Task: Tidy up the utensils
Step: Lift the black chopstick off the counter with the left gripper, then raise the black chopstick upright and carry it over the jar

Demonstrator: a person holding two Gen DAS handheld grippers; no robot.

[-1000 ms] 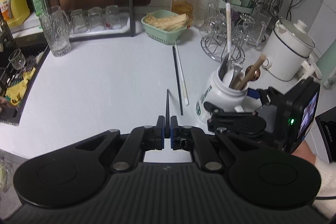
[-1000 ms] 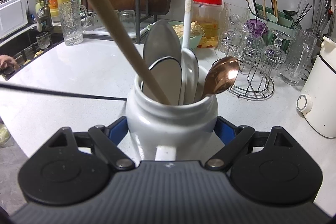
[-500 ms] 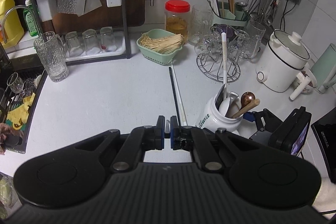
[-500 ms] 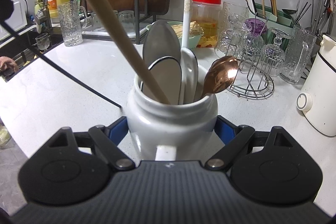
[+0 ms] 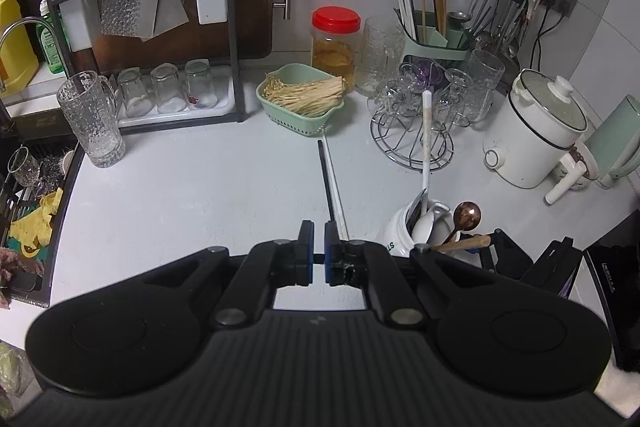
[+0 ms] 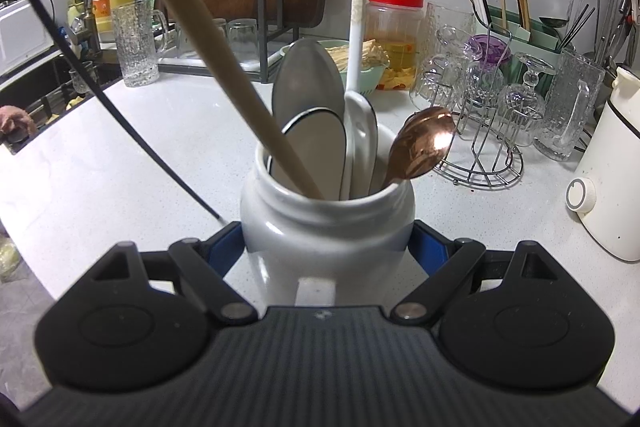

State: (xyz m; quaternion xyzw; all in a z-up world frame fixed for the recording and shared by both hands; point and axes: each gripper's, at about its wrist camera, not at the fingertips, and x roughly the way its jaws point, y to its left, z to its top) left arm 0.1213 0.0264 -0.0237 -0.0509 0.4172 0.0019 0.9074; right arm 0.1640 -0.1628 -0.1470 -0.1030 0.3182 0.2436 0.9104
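Left fingers clenched on black chopstick, right fingers grasping white utensil jar, spoons inside

White jar, copper spoon (red-lidded container behind)

Dim, even kitchen light, strong fisheye bending at the edges.
Glare on the copper spoon; the white jar beneath it is softly blurred.

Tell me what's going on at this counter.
A person is sorting utensils with two handheld tools. The right tool is clamped around a white mug that holds spoons. The left tool is shut on a black chopstick, which slants down toward the mug. Two more chopsticks lie on the counter.
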